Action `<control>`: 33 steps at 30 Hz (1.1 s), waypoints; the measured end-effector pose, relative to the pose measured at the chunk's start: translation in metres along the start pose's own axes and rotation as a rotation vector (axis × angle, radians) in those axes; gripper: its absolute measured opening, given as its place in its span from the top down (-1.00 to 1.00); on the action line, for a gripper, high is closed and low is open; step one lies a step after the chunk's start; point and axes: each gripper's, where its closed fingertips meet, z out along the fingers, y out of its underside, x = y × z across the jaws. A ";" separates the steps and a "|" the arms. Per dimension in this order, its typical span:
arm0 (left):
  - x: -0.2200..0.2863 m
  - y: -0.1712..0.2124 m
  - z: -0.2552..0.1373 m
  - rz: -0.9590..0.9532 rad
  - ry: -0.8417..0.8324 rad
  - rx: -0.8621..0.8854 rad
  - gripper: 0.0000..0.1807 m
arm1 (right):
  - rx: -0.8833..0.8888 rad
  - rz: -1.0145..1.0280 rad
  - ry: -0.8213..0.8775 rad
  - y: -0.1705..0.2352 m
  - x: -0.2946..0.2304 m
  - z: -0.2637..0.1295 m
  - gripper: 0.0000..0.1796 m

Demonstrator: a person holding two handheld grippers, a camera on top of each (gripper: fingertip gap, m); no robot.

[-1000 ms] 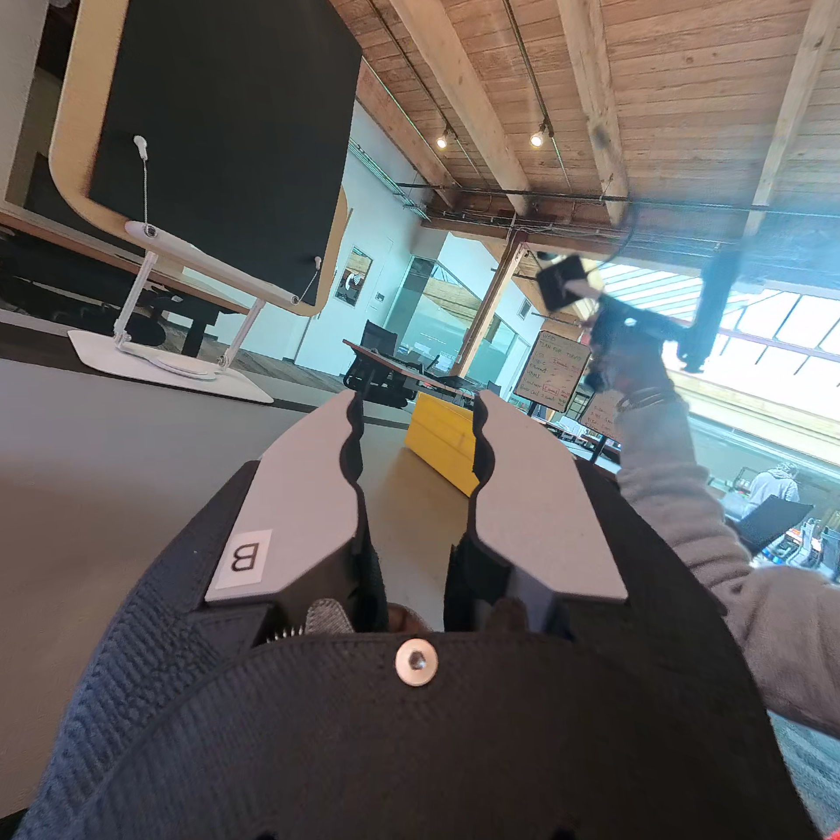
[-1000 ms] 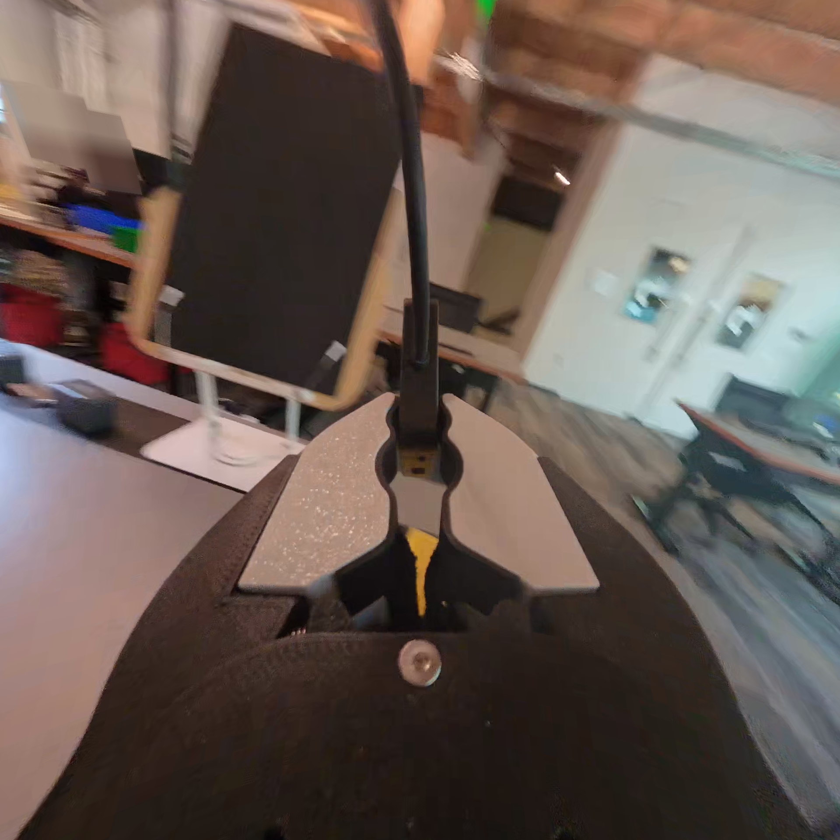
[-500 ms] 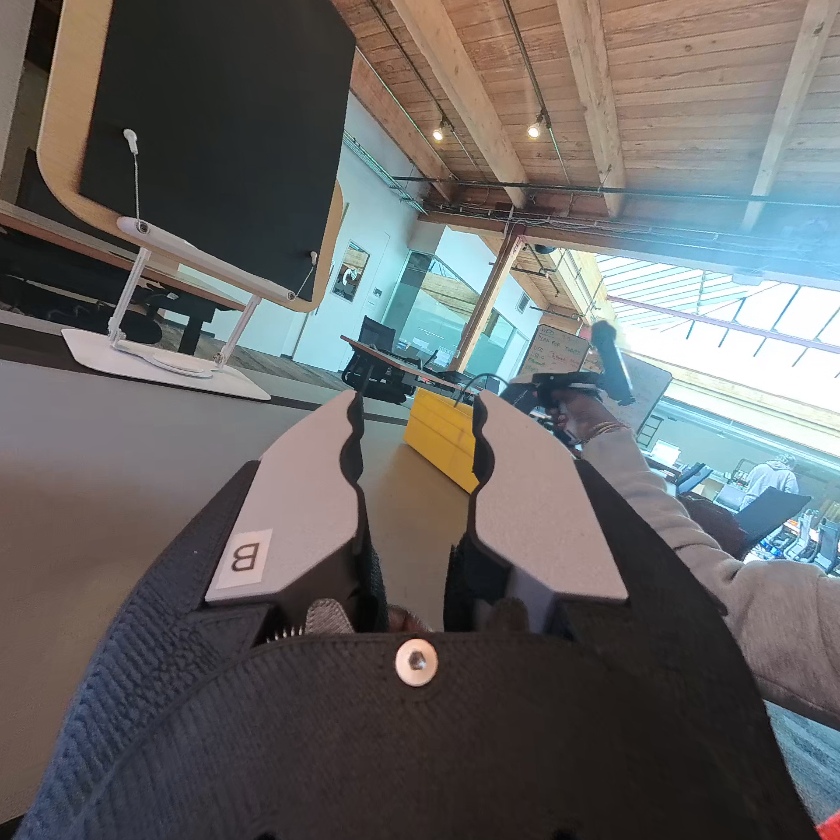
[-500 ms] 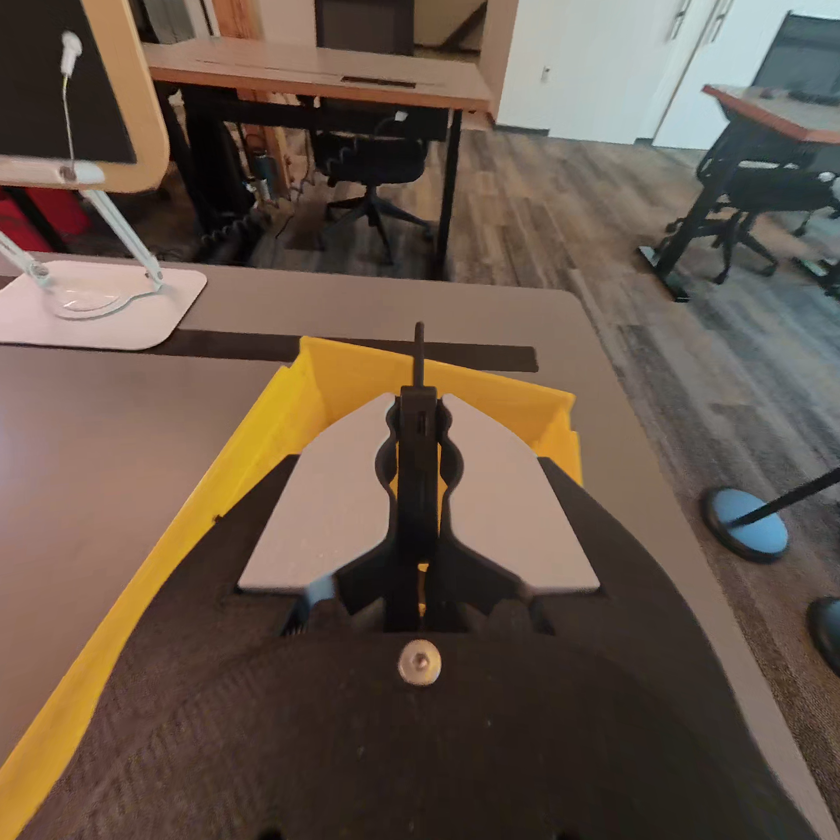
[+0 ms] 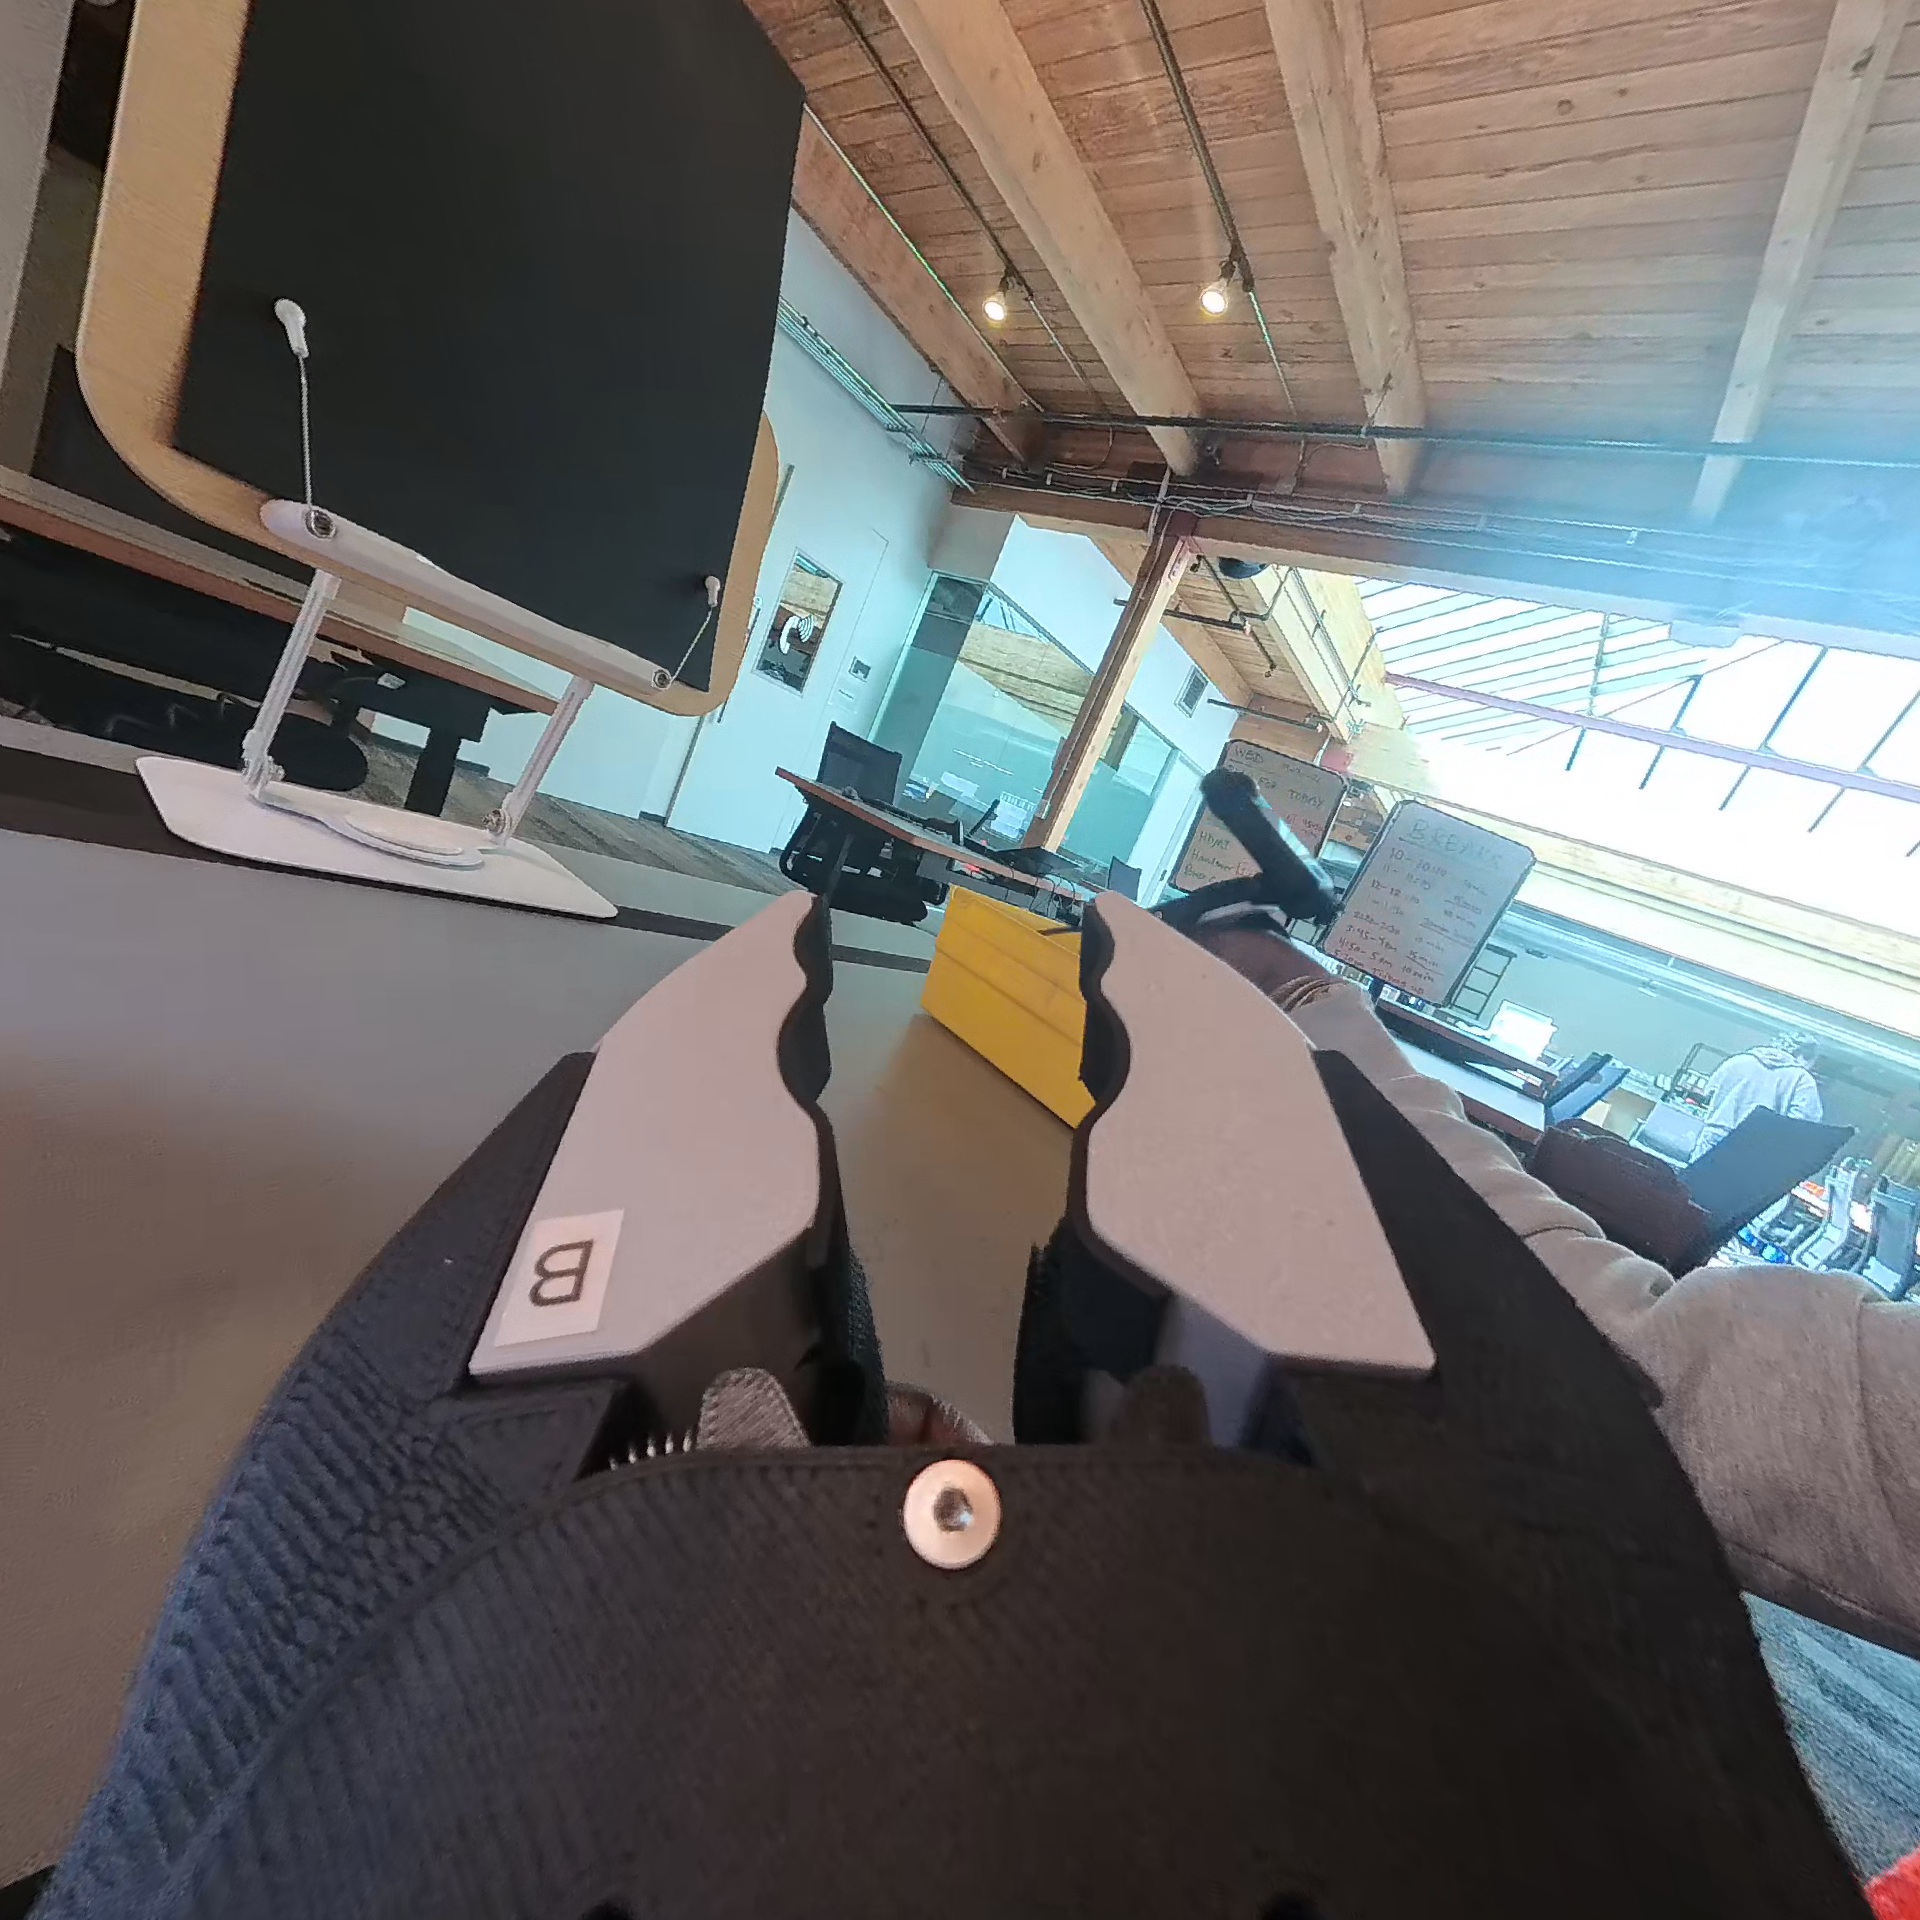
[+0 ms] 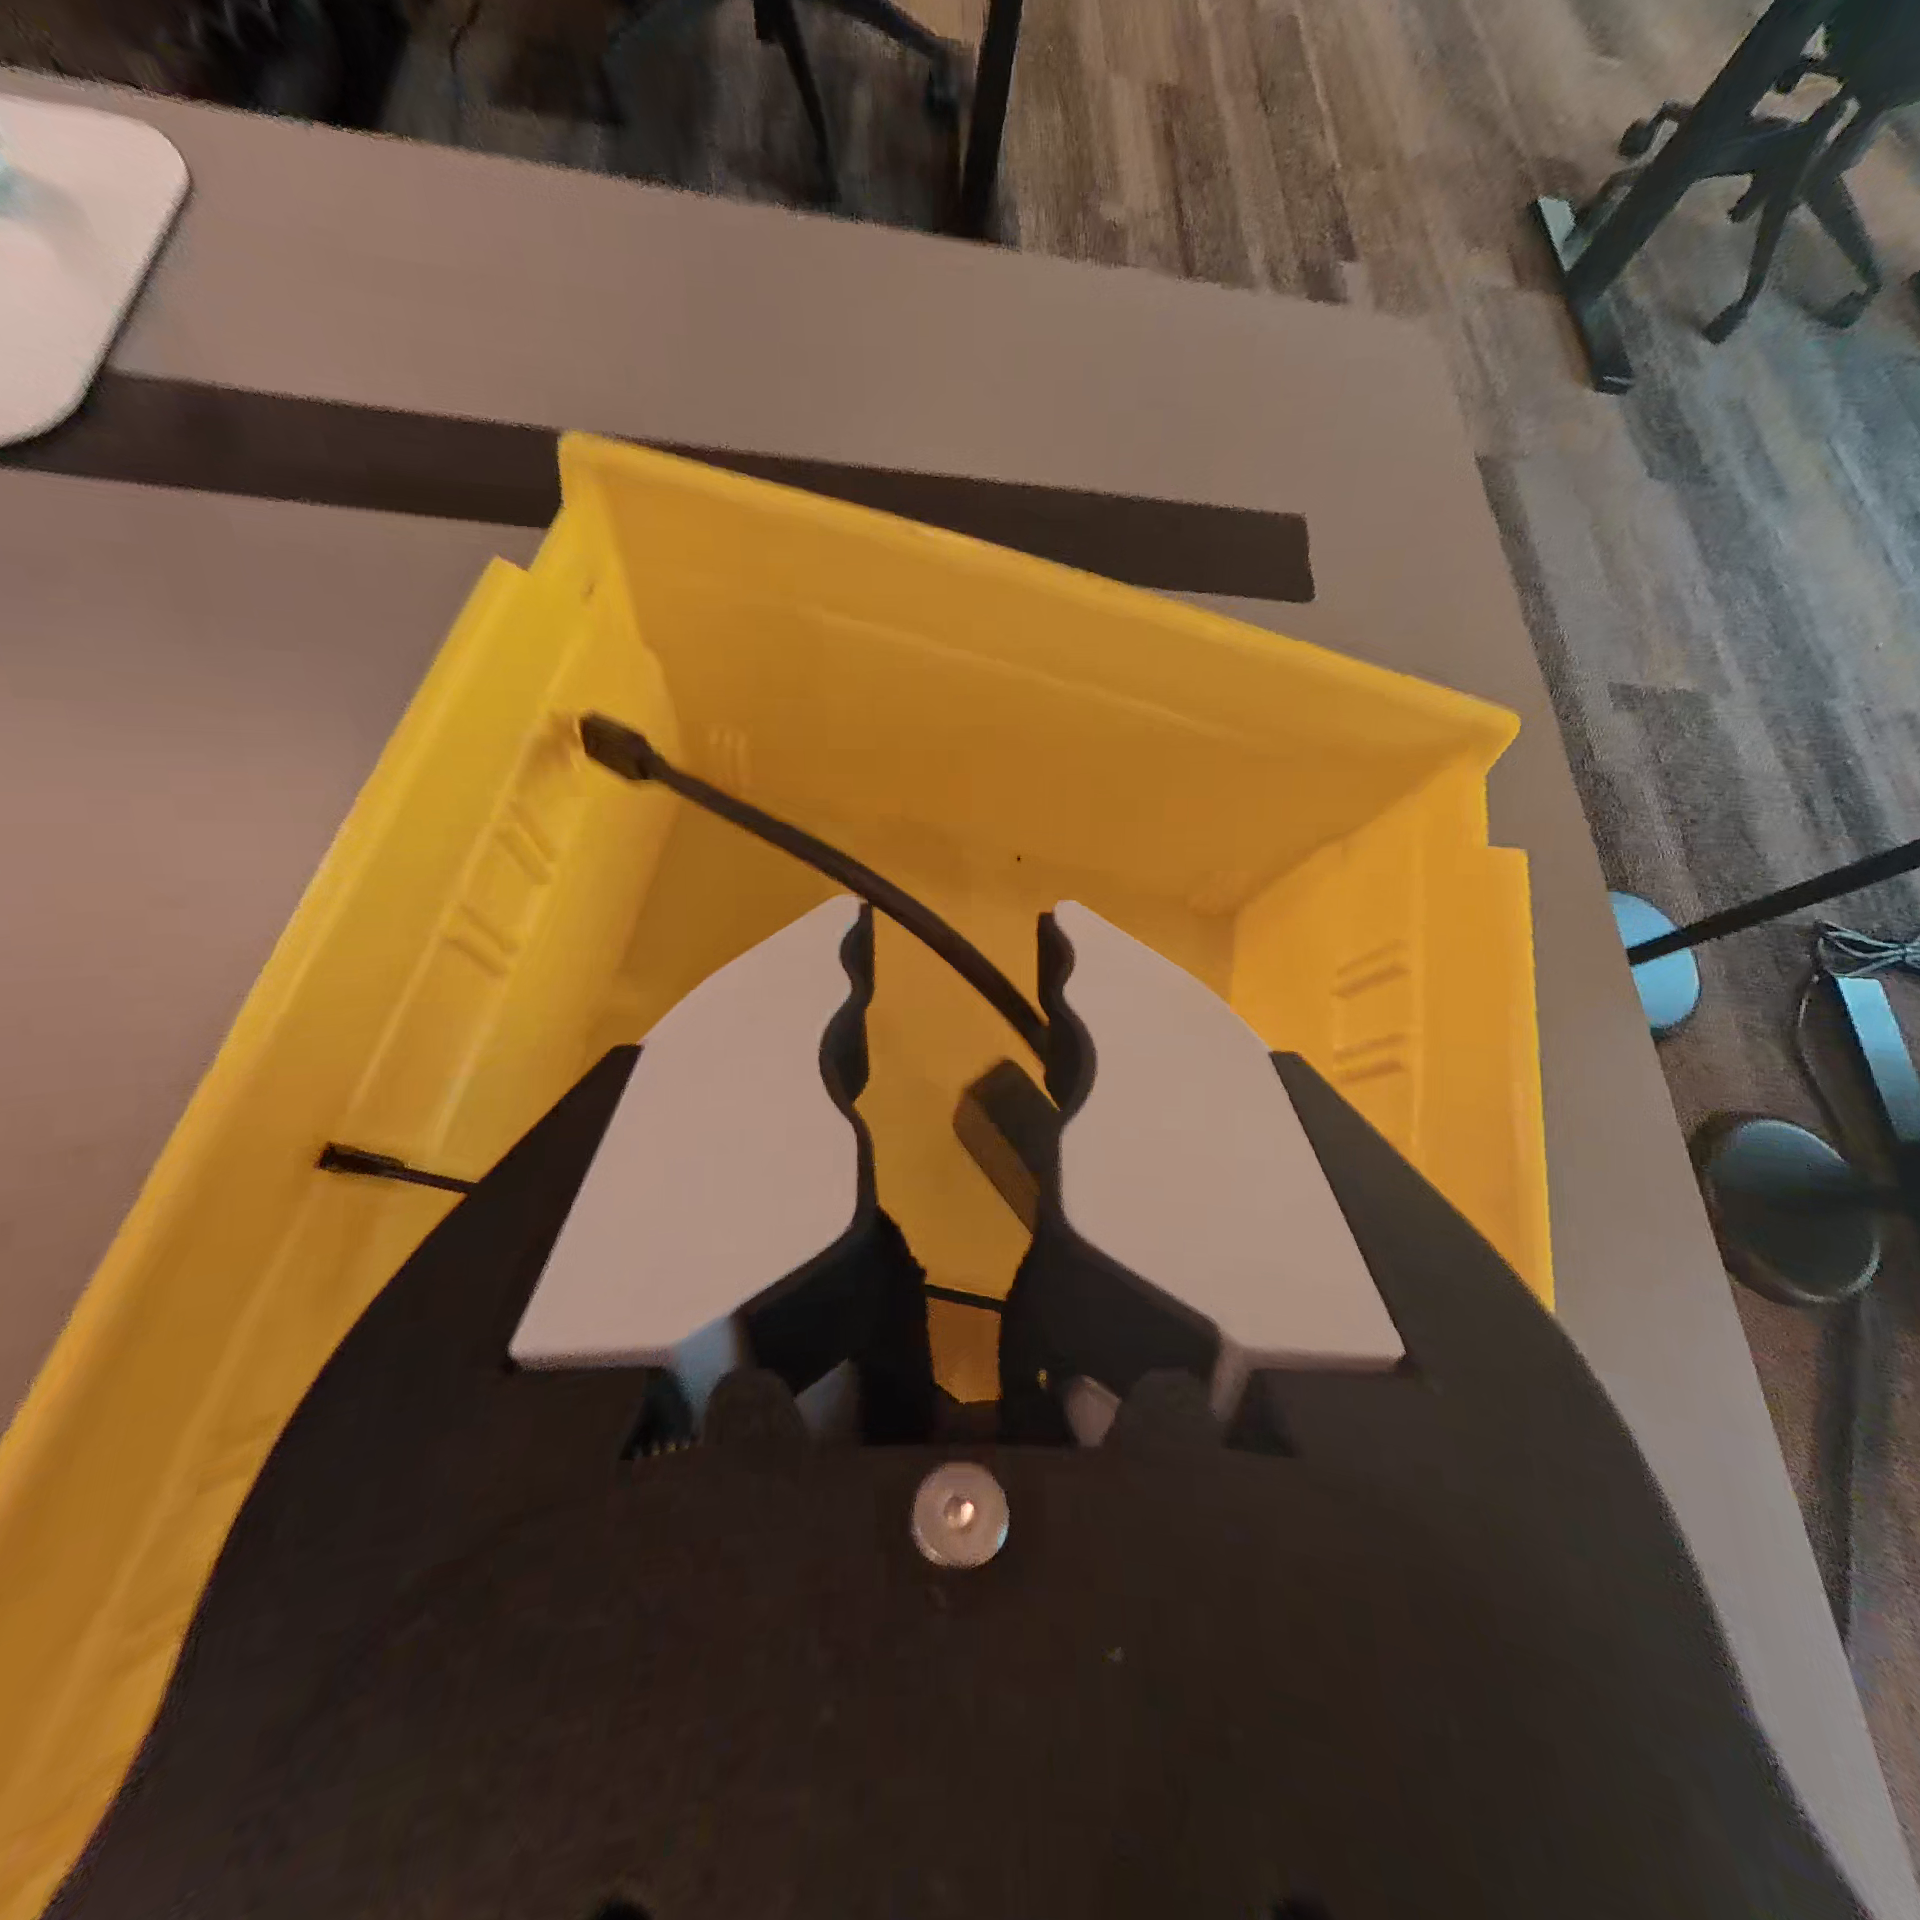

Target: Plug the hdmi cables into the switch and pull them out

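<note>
Yellow ribbed plastic bin (image 6: 1018,707), thin black cable (image 6: 831,852)

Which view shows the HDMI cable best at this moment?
The right wrist view: the HDMI cable lies in the yellow bin, its plug between the right gripper's open fingers. The left wrist view shows only the bin's outer wall; the cable is hidden.

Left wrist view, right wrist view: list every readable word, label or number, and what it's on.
I locate writing but don't quote it.
White sticker on a finger of the left gripper: one large printed character, legible.
Nearer whiteboard: handwritten lines, small.
Farther whiteboard: handwriting, partly hidden, too small.
Right wrist view: none on the yellow bin, HDMI cable or right gripper.
</note>
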 end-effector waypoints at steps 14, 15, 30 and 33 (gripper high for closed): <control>0.001 0.000 0.000 0.003 0.000 -0.002 0.50 | 1.175 0.283 -0.481 -0.147 -0.034 -0.210 0.16; 0.001 0.000 0.000 0.003 0.000 -0.002 0.50 | 1.222 0.287 -0.512 -0.151 -0.038 -0.225 0.09; 0.007 -0.001 -0.003 0.081 0.007 -0.072 0.50 | 1.447 0.261 -0.761 -0.161 -0.080 -0.320 -0.19; 0.001 -0.029 -0.013 0.306 -0.082 -0.209 0.39 | 1.518 0.333 -0.703 -0.155 -0.052 -0.338 -0.14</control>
